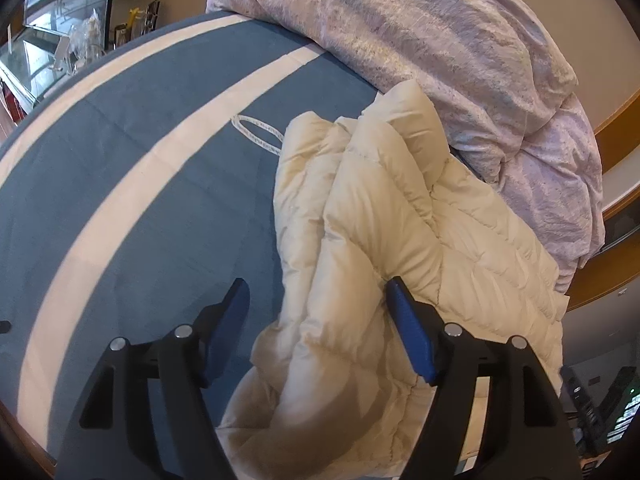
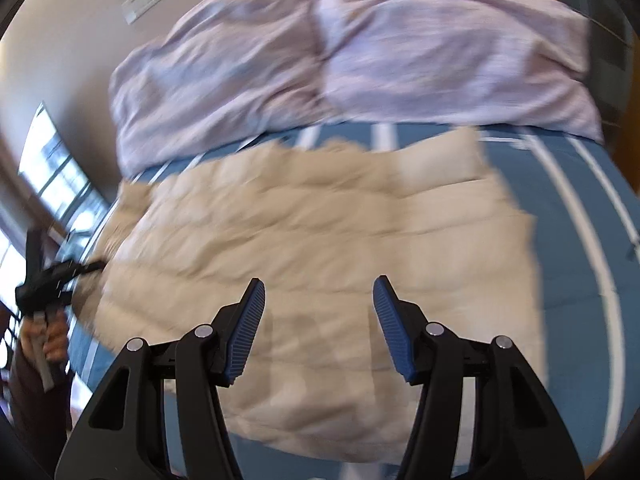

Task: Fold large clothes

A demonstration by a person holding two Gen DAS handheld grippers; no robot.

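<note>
A cream quilted puffer jacket [image 1: 360, 208] lies on the bed, bunched into thick folds along its near side. My left gripper [image 1: 317, 284] is open and straddles one padded fold. Its right pad [image 1: 408, 332] rests against the fabric, while the left pad hangs clear over the sheet. In the blurred right wrist view the jacket [image 2: 320, 220] spreads wide and flat across the bed. My right gripper [image 2: 320, 281] hovers open above its near part, with nothing between the fingers. At the far left of that view a hand [image 2: 48, 340] holds the other gripper at the jacket's left edge.
The bed has a blue sheet with white stripes [image 1: 140, 120]. A crumpled lilac duvet [image 1: 400, 32] is heaped behind the jacket and also shows in the right wrist view [image 2: 360, 60]. A white cord loop [image 1: 256, 132] lies on the sheet. A window [image 2: 52, 168] is at left.
</note>
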